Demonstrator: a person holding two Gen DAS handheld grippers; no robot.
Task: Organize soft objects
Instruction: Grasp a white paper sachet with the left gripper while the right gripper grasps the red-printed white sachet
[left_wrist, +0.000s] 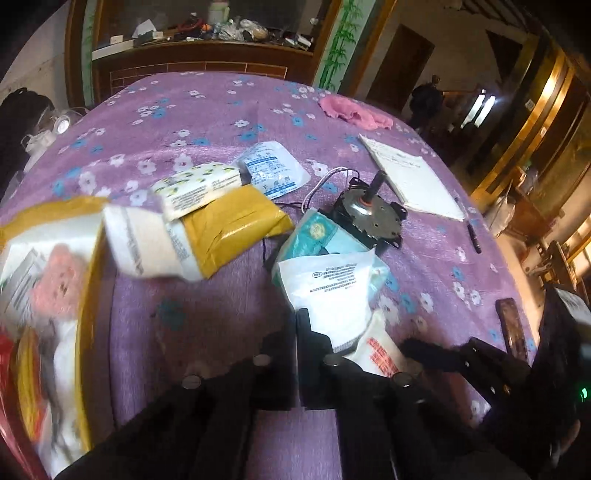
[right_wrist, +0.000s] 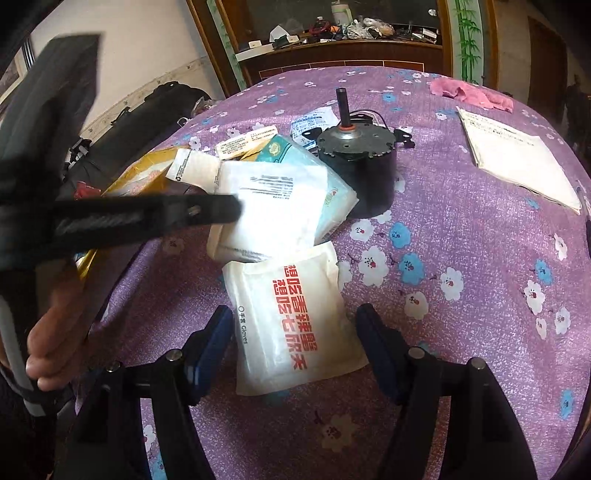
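Observation:
A white gloves packet with red characters (right_wrist: 295, 325) lies on the purple flowered tablecloth (right_wrist: 461, 258); my right gripper (right_wrist: 295, 325) is open with a finger on each side of it. It also shows in the left wrist view (left_wrist: 380, 350). Behind it lie a white printed pouch (right_wrist: 273, 214) on a teal packet (right_wrist: 295, 151). My left gripper (left_wrist: 297, 328) is shut and empty above the cloth, just left of the white pouch (left_wrist: 332, 291). A tissue pack (left_wrist: 195, 188), a yellow mailer (left_wrist: 232, 225) and a blue-printed sachet (left_wrist: 273, 170) lie further back.
A box with a yellow rim (left_wrist: 85, 295) at the left holds soft packets and a pink plush. A black motor with a shaft (right_wrist: 354, 147) stands mid-table. A notepad (right_wrist: 517, 155), a pen (left_wrist: 474, 236) and a pink cloth (right_wrist: 469, 92) lie at the right and back.

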